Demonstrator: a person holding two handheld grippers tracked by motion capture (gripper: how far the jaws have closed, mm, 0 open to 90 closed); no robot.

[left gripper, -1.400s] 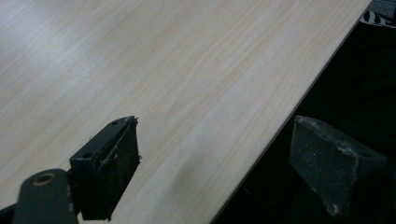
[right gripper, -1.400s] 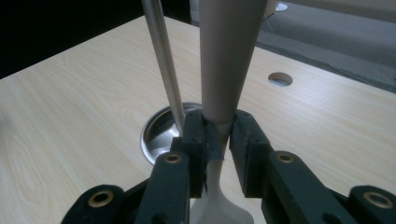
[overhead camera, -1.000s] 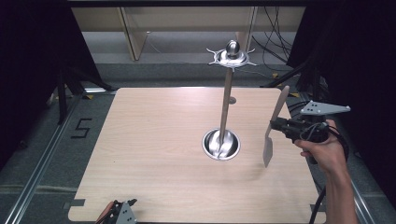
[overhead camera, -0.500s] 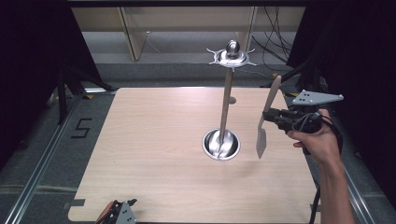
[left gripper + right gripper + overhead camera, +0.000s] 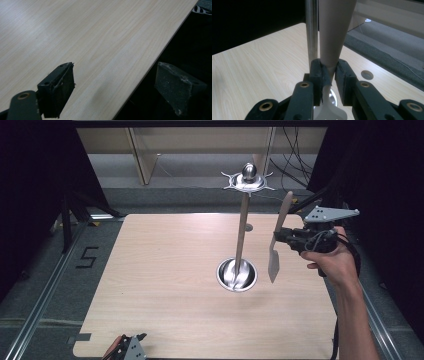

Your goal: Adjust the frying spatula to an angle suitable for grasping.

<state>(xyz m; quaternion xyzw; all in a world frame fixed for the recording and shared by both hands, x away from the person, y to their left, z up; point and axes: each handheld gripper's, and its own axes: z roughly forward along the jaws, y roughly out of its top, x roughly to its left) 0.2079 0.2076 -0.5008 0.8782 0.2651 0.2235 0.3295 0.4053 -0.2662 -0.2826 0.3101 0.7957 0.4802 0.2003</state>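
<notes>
High view: your right gripper is clamped on one wooden spatula, held upright in the air just right of the one metal stand. Swing left carelessly and the blade could knock the pole. Your left gripper rests at the near edge of the table.

Left gripper view: its jaws gape, empty.

Right gripper view: the pads pinch the spatula's narrow neck (it could pivot).

A pale wooden table bears a steel stand's round base, seemingly just left of the right gripper.
</notes>
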